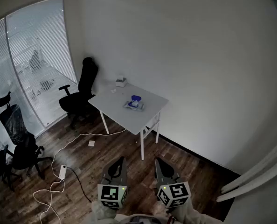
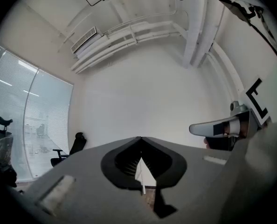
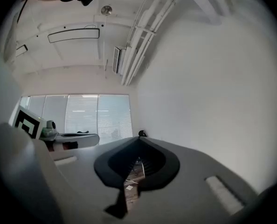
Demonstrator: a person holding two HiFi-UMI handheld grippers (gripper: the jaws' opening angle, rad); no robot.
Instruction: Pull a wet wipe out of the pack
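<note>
On the white table (image 1: pixel 129 119) across the room lay the wet wipe pack (image 1: pixel 134 105), blue on top, contents too small to tell. A small white box (image 1: pixel 121 82) sat at the table's far corner. Both grippers were level, side by side, well apart from the table. Left gripper (image 1: pixel 121 161): jaws closed together, empty. Right gripper (image 1: pixel 158 162): likewise closed, empty.

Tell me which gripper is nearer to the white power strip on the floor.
Left. In the head view the left gripper is right of the power strip; the right gripper is farther right, past the left one.
</note>
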